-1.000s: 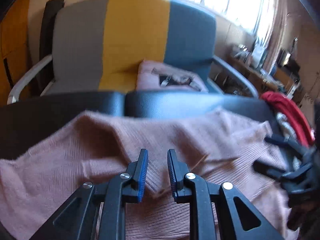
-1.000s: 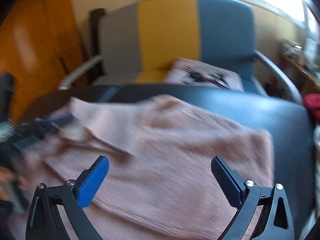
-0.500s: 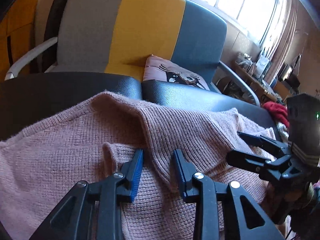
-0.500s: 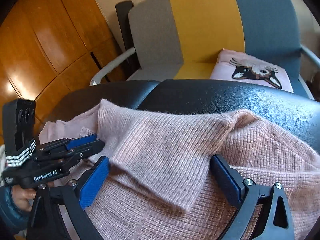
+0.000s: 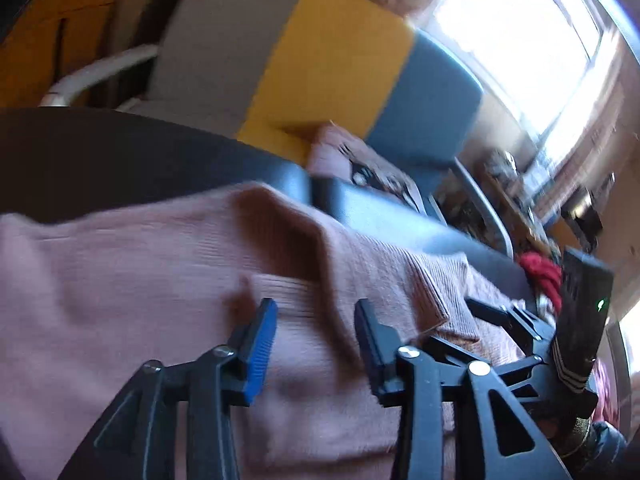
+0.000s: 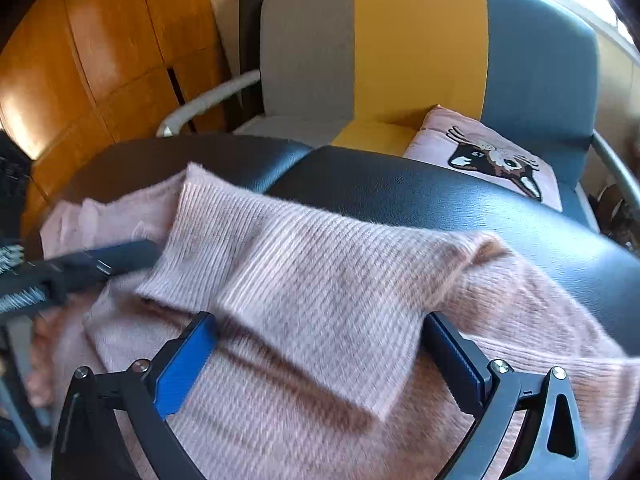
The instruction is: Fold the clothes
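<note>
From our left wrist, left gripper (image 5: pixel 316 336) jaws parted over the pink sweater (image 5: pixel 140 280) on the black bench (image 5: pixel 100 160), from our right wrist, right gripper (image 6: pixel 320 360) jaws wide, straddling the folded sleeve (image 6: pixel 312 280), striped armchair (image 6: pixel 420 48) behind.

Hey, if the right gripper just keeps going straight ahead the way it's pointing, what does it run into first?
Most likely the folded-over sleeve of the pink sweater, lying between and ahead of the open right gripper. Beyond it comes the black padded surface. Depth is hard to judge.
</note>
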Motion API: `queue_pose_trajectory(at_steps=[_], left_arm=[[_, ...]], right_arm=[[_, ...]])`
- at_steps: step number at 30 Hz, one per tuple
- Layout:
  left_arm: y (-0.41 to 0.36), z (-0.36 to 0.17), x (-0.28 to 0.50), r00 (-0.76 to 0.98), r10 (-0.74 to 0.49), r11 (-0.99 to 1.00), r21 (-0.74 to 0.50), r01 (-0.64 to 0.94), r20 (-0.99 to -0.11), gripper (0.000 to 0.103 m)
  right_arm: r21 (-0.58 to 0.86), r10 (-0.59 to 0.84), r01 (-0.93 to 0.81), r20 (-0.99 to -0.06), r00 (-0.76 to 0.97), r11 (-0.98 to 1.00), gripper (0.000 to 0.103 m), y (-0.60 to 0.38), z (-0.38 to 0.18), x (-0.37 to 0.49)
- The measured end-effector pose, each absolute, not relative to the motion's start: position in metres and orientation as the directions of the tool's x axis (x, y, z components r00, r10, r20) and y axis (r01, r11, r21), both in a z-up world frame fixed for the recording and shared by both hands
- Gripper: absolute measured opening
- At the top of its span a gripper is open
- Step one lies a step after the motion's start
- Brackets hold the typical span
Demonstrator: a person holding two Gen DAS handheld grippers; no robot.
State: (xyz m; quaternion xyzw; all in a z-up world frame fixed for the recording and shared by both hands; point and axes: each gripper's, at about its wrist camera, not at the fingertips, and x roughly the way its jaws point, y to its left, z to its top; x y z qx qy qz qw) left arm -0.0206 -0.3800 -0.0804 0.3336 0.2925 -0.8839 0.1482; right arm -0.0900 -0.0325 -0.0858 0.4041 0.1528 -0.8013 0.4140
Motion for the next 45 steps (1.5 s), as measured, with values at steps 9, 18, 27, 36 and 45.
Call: queue_pose_trajectory(at_steps=[9,18,27,36,45], left_arm=[[-0.52,-0.073,0.144,-0.499,-0.451,-0.259,-0.426,0.867,-0.74,0.043],[-0.603,-0.095,0.239,-0.25,-0.506,0.175,-0.382,0.907,-0.826,0.048],[-0.634,-0.115,0.233,-0.229,-0.501,0.207,-0.373,0.905,-0.835,0.052],[-0.641,-0.116,0.207,-0.174,-0.484,0.103,-0.253,0.962,-0.858,0.012],[-0.6,-0.091,0.184,-0.444,-0.508,-0.07,-0.478,0.876,-0.738,0.01]], right_arm=[[-0.024,-0.431,0.691,-0.765,-0.478,-0.723,0.103,0.017,-0.096,-0.059],[0.014,-0.445,0.68,-0.765,-0.465,-0.734,0.103,0.016,-0.102,-0.068],[0.026,-0.458,0.679,-0.757,-0.466,-0.733,0.103,0.015,-0.102,-0.07],[0.022,-0.457,0.676,-0.753,-0.473,-0.736,0.103,0.014,-0.1,-0.064],[0.019,-0.453,0.676,-0.755,-0.473,-0.737,0.103,0.014,-0.099,-0.064]])
